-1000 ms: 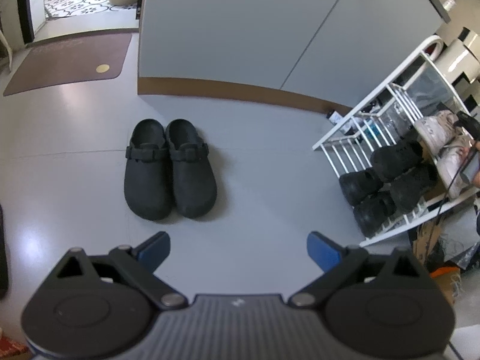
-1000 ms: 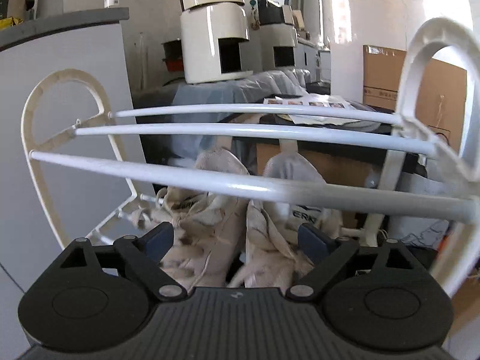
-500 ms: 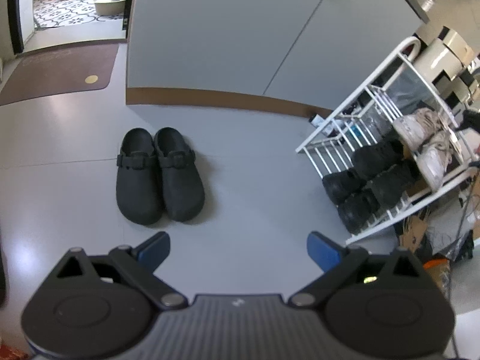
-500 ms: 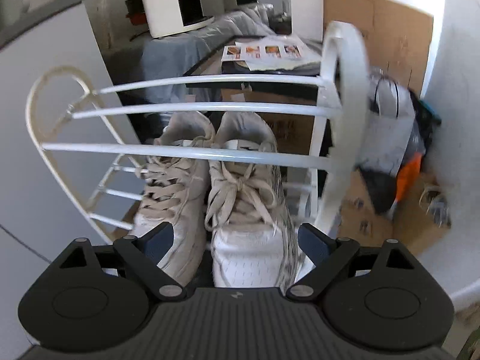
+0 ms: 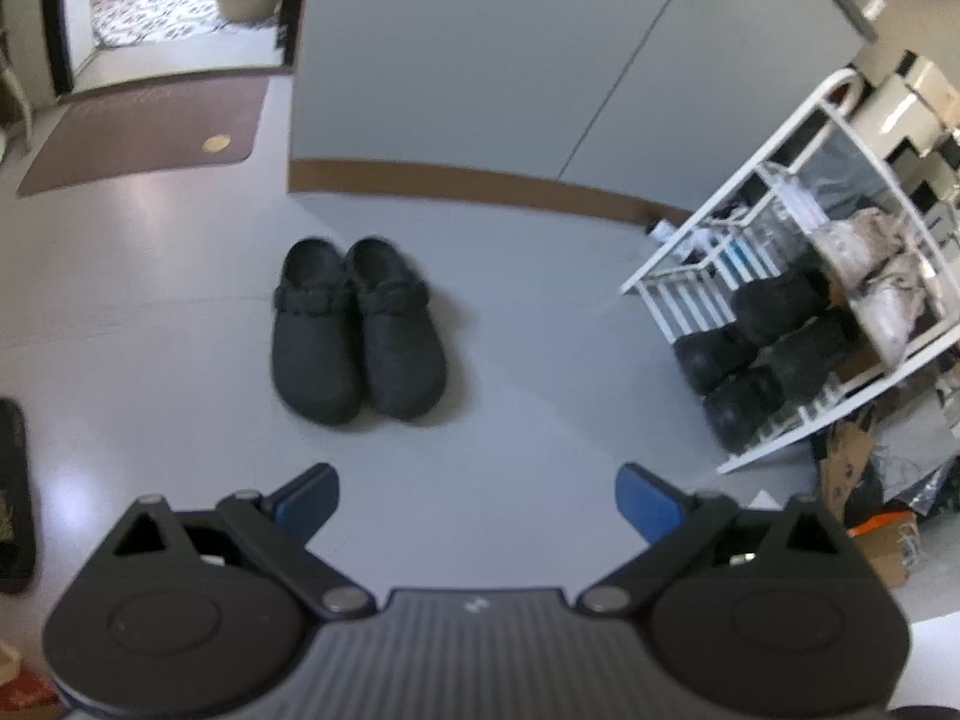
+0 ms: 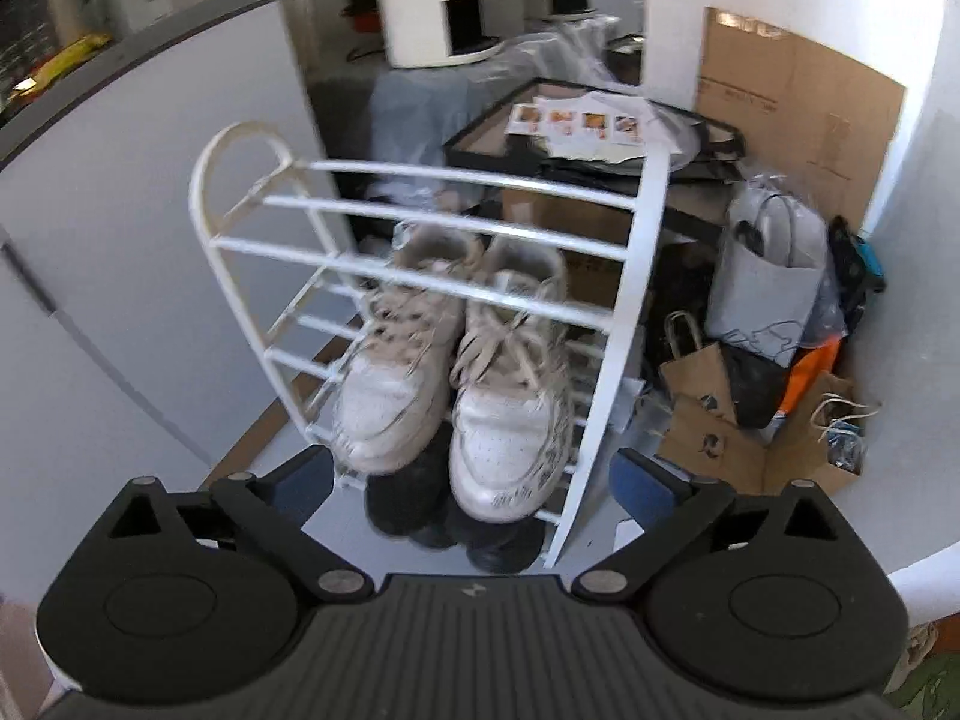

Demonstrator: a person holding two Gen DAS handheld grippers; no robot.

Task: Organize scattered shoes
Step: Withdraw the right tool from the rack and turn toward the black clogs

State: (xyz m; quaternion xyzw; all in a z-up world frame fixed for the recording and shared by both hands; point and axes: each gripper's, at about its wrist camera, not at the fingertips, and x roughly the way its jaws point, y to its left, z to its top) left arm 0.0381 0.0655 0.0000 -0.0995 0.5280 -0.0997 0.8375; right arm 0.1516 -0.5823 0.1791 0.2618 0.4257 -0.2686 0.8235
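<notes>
A pair of black clogs [image 5: 357, 330] stands side by side on the grey floor, ahead of my left gripper [image 5: 477, 495], which hangs open and empty above the floor. To the right is the white shoe rack [image 5: 798, 138] with black shoes [image 5: 774, 348] low down and white sneakers [image 5: 870, 276] above. In the right wrist view the white sneakers [image 6: 450, 384] sit as a pair on the rack's [image 6: 636, 276] middle shelf, with dark shoes [image 6: 420, 510] beneath. My right gripper [image 6: 471, 477] is above and in front of the rack, its jaws opening with nothing between them.
A grey cabinet [image 5: 480, 60] with a brown plinth stands behind the clogs. A brown doormat [image 5: 150, 132] lies at the far left by a doorway. Paper bags [image 6: 714, 408], cardboard [image 6: 798, 108] and plastic bags crowd the corner right of the rack.
My right gripper has pulled up and back from the rack, so the sneakers now show from above, clear of its jaws. In the left view the clogs have shifted a little.
</notes>
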